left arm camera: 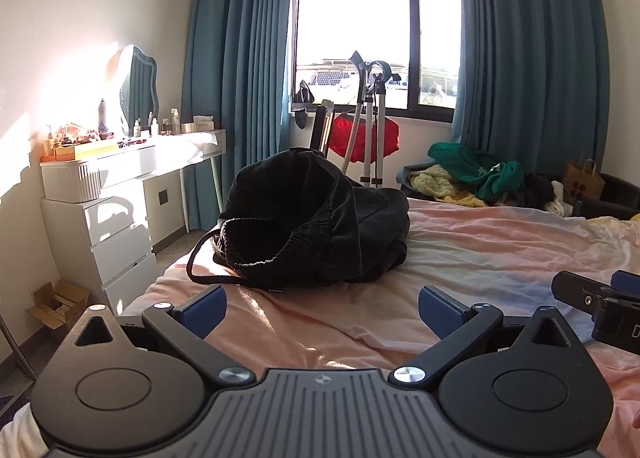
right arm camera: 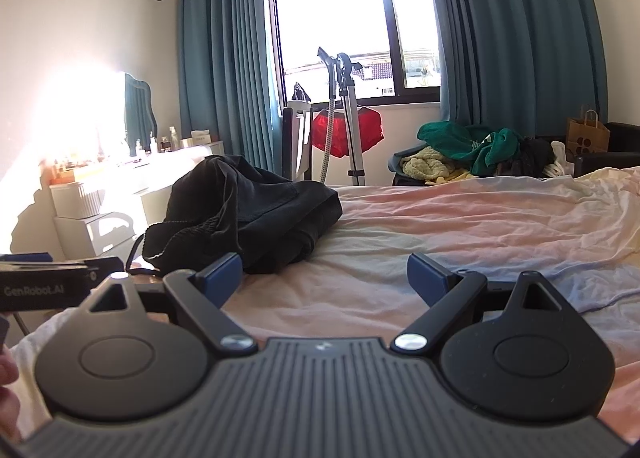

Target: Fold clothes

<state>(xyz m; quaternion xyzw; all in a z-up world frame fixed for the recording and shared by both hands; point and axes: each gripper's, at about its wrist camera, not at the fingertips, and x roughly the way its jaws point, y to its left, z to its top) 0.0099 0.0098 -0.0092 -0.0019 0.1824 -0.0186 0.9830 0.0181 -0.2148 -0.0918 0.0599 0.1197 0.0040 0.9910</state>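
Near the bed's (left arm camera: 500, 242) left edge, the black shorts (left arm camera: 312, 217) are lying in a crumpled heap, nothing folded yet. We're holding the left gripper (left arm camera: 322, 308) and right gripper (right arm camera: 324, 276) spread apart, empty, short of the heap; all folding is remaining.

A bed (left arm camera: 460, 242) with a rumpled pink sheet (right arm camera: 460, 217) carries one crumpled black garment (left arm camera: 316, 217), heaped near its left edge, drawstring (left arm camera: 200, 258) trailing onto the sheet beside it.
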